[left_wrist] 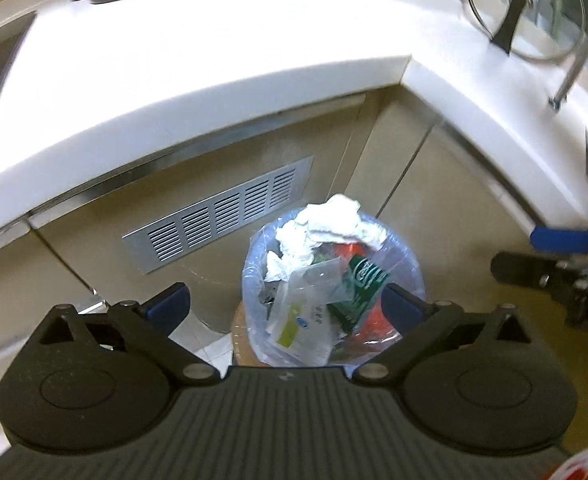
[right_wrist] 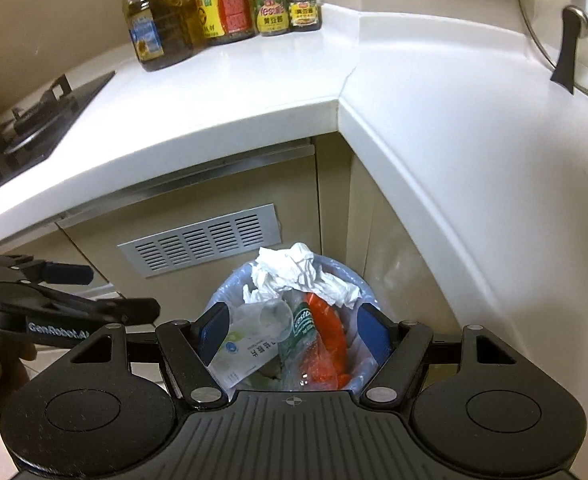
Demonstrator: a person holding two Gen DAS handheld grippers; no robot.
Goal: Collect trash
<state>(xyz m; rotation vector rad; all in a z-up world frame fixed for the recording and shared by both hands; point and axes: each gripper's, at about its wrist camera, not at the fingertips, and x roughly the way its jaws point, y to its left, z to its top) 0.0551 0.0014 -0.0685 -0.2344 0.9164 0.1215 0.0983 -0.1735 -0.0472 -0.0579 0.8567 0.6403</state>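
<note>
Left wrist view: the left gripper (left_wrist: 286, 304) hangs with jaws spread wide and nothing between them, above the trash bin (left_wrist: 254, 264), which stands upright with its mouth facing up in the corner under the white counter (left_wrist: 214, 80). Free floor lies to the right.

Right wrist view: the right gripper (right_wrist: 294, 336) is partly open and empty over the bin's crumpled tissue (right_wrist: 294, 272). An orange wrapper (right_wrist: 330, 332) runs near to far.

trash bin (right_wrist: 294, 332) below counter corner (right_wrist: 340, 102), vent (right_wrist: 198, 246) behind.
</note>
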